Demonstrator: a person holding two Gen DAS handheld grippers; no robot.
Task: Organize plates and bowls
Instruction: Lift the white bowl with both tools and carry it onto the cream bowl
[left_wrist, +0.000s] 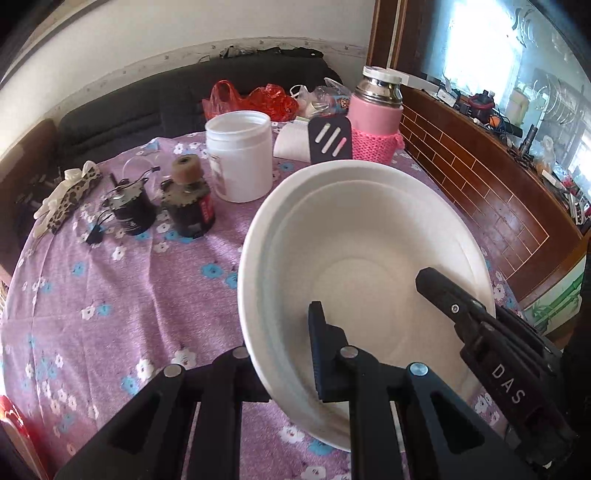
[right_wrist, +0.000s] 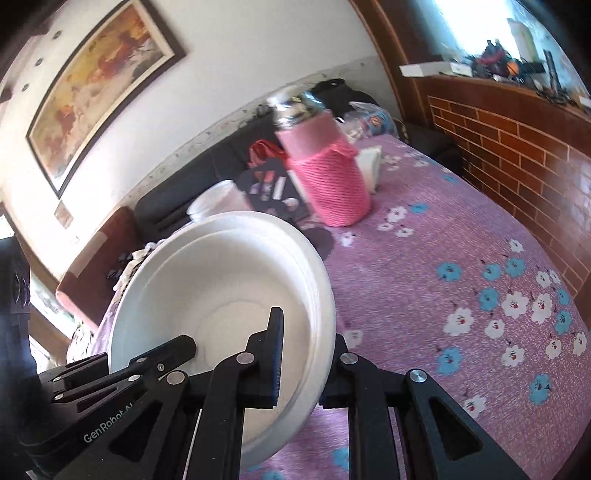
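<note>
Steadily now: your left gripper (left_wrist: 284, 354) and right gripper (right_wrist: 303, 354) both pinch the bowl stack's (left_wrist: 369, 236) rim, so lower it level.

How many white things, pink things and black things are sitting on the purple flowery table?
White: 3 – stacked bowls held by both grippers, left and right; plastic jar; tissue pack
Pink: 1 – flask
Black: 3 – spatula; two small motors
Total: 7
</note>
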